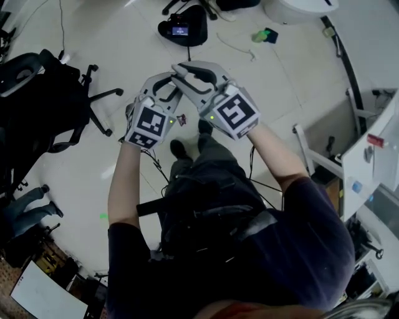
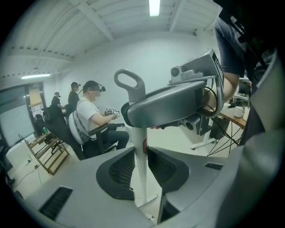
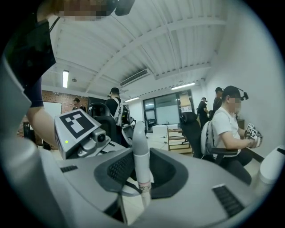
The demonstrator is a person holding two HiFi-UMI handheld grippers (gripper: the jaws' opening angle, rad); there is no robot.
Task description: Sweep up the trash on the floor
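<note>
Fingers clamped, left gripper on white loop-topped pole, right gripper on pale round-tipped handle; green scrap on tiled floor unswept, sweeping looks unstarted.

Left tongs clamp looped pole; right tongs clamp plain pole; arms bent, together.

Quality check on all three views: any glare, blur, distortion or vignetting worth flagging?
Head view: even light, pale floor with mild sheen, and straight lines bow toward the edges. Left gripper view: ceiling lamp blows out, the corners are black, and the looped white handle is sharp. Right gripper view: heavy black vignette, a dim bluish cast, and the rounded handle looks slightly soft.
</note>
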